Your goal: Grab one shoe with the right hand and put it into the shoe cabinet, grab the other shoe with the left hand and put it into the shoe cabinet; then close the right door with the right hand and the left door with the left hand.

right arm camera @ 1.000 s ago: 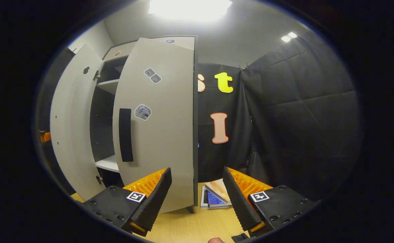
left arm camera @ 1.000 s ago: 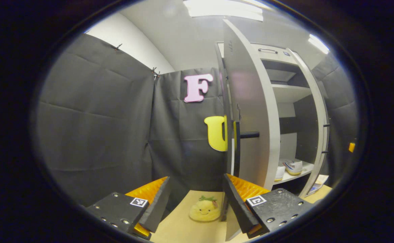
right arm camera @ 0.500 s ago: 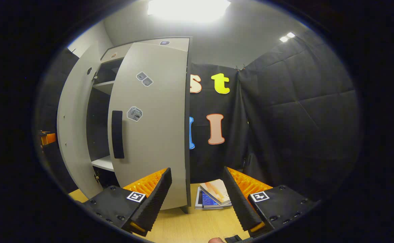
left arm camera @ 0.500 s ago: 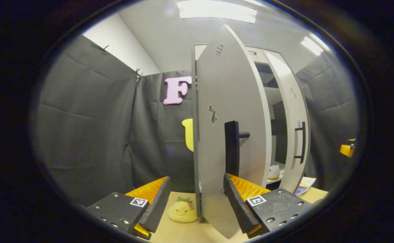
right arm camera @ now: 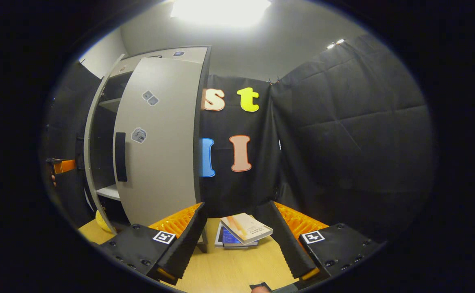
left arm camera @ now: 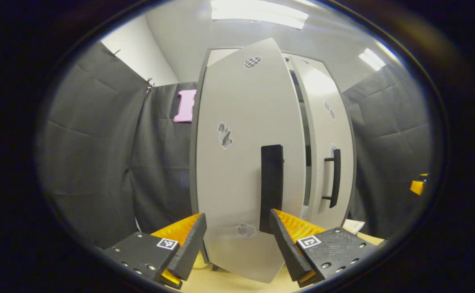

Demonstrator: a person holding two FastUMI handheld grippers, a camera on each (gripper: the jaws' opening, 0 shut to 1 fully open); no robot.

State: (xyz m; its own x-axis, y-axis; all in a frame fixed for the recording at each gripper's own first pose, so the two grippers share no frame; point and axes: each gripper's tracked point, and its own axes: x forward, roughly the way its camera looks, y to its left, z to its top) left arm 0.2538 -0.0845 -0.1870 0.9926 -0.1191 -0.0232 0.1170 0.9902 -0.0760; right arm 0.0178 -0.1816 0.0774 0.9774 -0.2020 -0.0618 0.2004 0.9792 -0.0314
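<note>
The left gripper (left arm camera: 237, 240), jaws released, is facing the nearly closed left door (left arm camera: 237, 162) of the shoe cabinet (right arm camera: 148, 134), a stiff hinged panel best pushed beside its handle (left arm camera: 271, 187).

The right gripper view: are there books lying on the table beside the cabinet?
Yes, a small stack of books lies on the wooden table beside the cabinet's right door.

Ceiling lights (left arm camera: 258, 14) at the top of both views give bright, even light, and the one in the right gripper view is blown out to white glare. A soft sheen lies on the pale cabinet door (left arm camera: 241, 162), while the cabinet's interior (right arm camera: 99, 162) stays in shadow. Fisheye distortion bows straight edges toward the rims; focus is otherwise sharp.
</note>
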